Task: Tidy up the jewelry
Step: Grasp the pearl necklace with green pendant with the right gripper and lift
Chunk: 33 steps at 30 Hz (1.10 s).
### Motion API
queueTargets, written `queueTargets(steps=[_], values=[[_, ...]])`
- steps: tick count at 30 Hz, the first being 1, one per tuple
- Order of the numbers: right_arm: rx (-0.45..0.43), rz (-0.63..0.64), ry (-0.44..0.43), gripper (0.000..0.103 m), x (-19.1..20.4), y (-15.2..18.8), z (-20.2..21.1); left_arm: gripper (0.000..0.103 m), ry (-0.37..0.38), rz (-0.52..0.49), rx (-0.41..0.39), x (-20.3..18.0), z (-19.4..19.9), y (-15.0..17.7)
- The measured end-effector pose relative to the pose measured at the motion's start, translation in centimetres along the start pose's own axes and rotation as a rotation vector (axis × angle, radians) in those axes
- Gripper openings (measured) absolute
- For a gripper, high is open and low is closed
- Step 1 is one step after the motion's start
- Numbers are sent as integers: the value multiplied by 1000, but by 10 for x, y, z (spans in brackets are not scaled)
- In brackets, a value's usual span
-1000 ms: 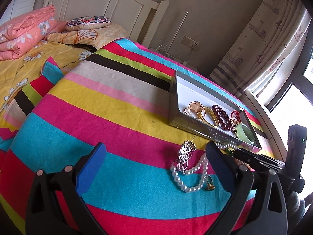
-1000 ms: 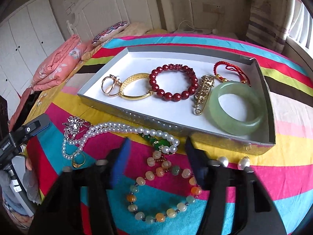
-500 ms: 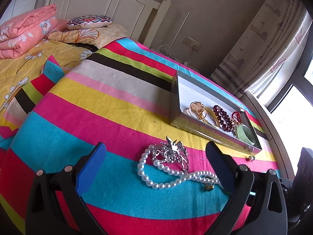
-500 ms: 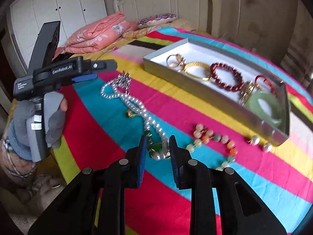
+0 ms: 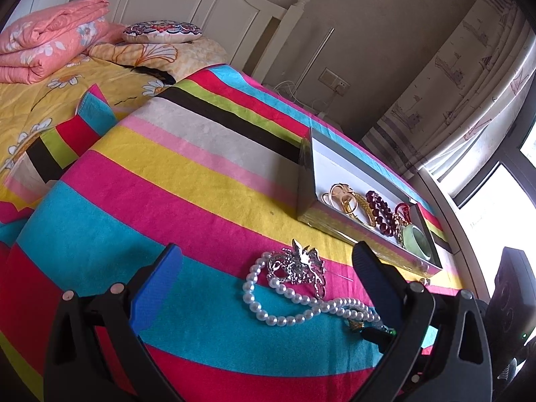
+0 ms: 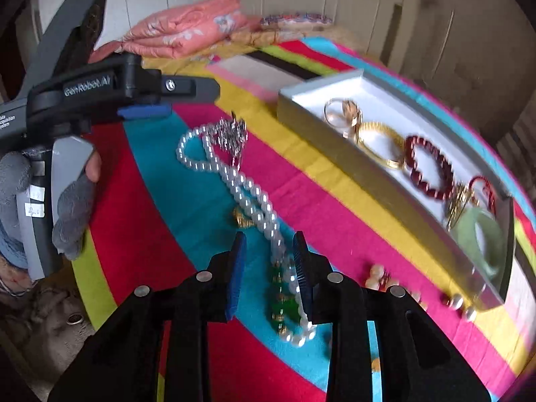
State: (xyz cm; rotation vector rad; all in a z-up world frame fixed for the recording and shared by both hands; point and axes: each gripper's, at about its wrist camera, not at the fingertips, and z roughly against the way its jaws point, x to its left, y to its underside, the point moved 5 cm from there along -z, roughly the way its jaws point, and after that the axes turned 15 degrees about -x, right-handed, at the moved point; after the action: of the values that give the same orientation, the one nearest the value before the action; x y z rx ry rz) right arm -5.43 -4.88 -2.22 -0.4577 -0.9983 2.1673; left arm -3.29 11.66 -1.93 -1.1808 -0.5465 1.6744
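Observation:
A pearl necklace with green beads lies stretched out on the striped cloth, with a silver brooch on its far loop and a small gold ring beside it. My right gripper is partly open and straddles the green-bead end of the necklace without gripping it. My left gripper is wide open and empty, just above the brooch end. The grey tray holds gold bangles, a red bead bracelet, a red cord and a jade bangle.
A multicolour bead bracelet and two pearl earrings lie on the cloth by the tray's near wall. Folded pink bedding and pillows lie at the far left. A curtain and window are to the right.
My right gripper swung closer over the necklace's green-bead end and its jaws opened wider. The left gripper barely moved.

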Motion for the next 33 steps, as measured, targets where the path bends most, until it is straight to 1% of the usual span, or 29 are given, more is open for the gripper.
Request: queueTargets(steps=[1, 2, 3, 4, 5, 6, 8, 11, 14, 16, 20, 24, 26, 28, 31, 33], values=[[-3, 6, 7, 28, -1, -1, -1, 100, -2, 1, -2, 0, 1, 0], [-8, 11, 11, 26, -1, -2, -1, 100, -2, 3, -6, 1, 1, 0], [-13, 17, 8, 9, -1, -3, -1, 100, -4, 8, -11, 1, 2, -1], [-18, 25, 18, 8, -1, -3, -1, 100, -7, 13, -18, 2, 3, -1], [-47, 33, 46, 8, -2, -5, 3, 100, -13, 23, -28, 4, 4, -2], [-83, 21, 56, 8, -3, -7, 9, 100, -16, 35, -36, 6, 6, -3], [-165, -50, 65, 8, -10, -12, 27, 100, -23, 64, -43, 11, 7, -5], [-276, -126, 116, 8, -28, -19, 60, 100, -24, 95, -48, 17, 8, -7], [-372, -184, 161, 8, -46, -24, 92, 100, -13, 80, -47, 13, 8, -6], [-428, -228, 161, 8, -56, -30, 108, 100, -13, 42, -38, 7, 6, -4], [-471, -268, 171, 8, -69, -33, 122, 100, 5, -60, 12, -11, 0, 2], [-539, -315, 173, 8, -76, -30, 141, 99, -5, -113, 44, -20, -6, 6], [-572, -322, 174, 8, -76, -30, 151, 99, 4, -151, 63, -28, -8, 9], [-591, -323, 170, 8, -77, -28, 163, 99, 38, -171, 95, -40, -12, 14], [-598, -326, 174, 8, -78, -27, 167, 99, 115, -154, 154, -61, -19, 22], [-599, -334, 173, 8, -79, -24, 169, 98, 136, -159, 192, -77, -29, 29]])
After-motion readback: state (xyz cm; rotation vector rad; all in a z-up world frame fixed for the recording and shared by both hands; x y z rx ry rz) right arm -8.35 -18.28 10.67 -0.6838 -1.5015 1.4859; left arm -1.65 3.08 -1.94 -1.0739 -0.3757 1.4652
